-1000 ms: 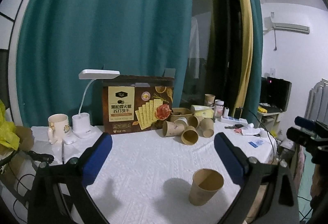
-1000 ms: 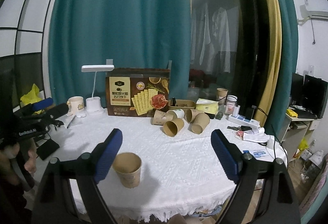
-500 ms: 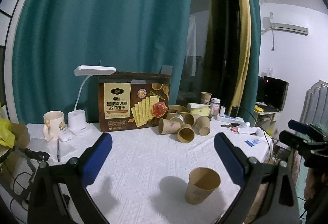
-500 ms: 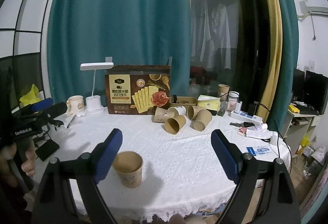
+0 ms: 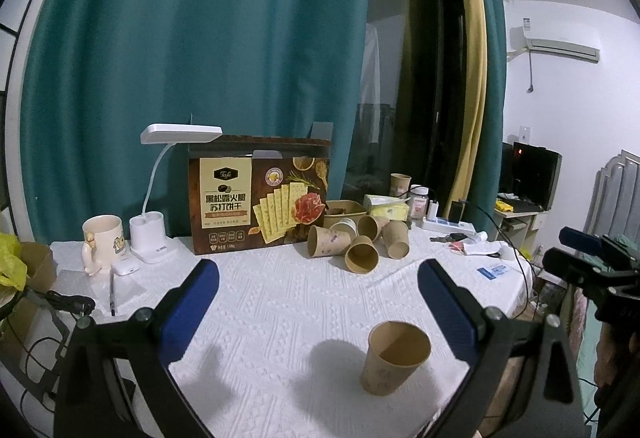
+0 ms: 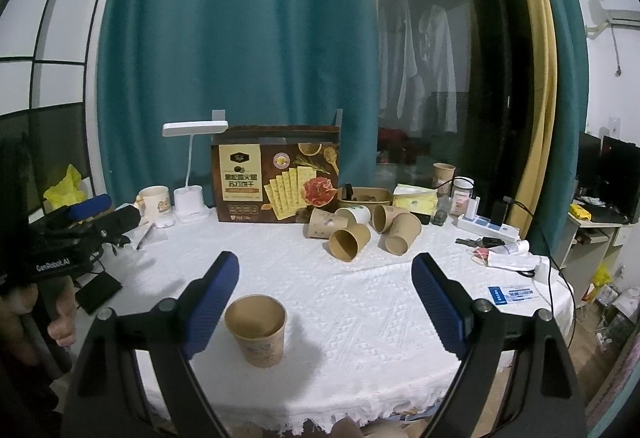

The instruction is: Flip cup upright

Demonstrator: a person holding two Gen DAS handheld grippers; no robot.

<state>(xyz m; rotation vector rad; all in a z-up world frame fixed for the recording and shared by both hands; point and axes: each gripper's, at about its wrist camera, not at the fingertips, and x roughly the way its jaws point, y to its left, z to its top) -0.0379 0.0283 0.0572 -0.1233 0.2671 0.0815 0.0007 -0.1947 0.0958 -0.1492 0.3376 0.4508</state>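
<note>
Brown paper, mouth up: the cup [image 5: 394, 357] stands upright on the white tablecloth [image 5: 280, 314], below the spread fingers of the left gripper [image 5: 318, 290] and nearer its right finger, untouched. From the right gripper [image 6: 324, 288] the same cup [image 6: 258, 330] sits just beside the left blue pad [image 6: 210, 304], apart from it. Both grippers are released, jaws wide, holding nothing. Ahead of both, well beyond the fingertips, a heap of tipped cups [image 6: 360, 230] lies before a cracker box [image 6: 278, 177], with a white desk lamp [image 5: 160, 197] and a mug [image 5: 102, 242] off to the left
</note>
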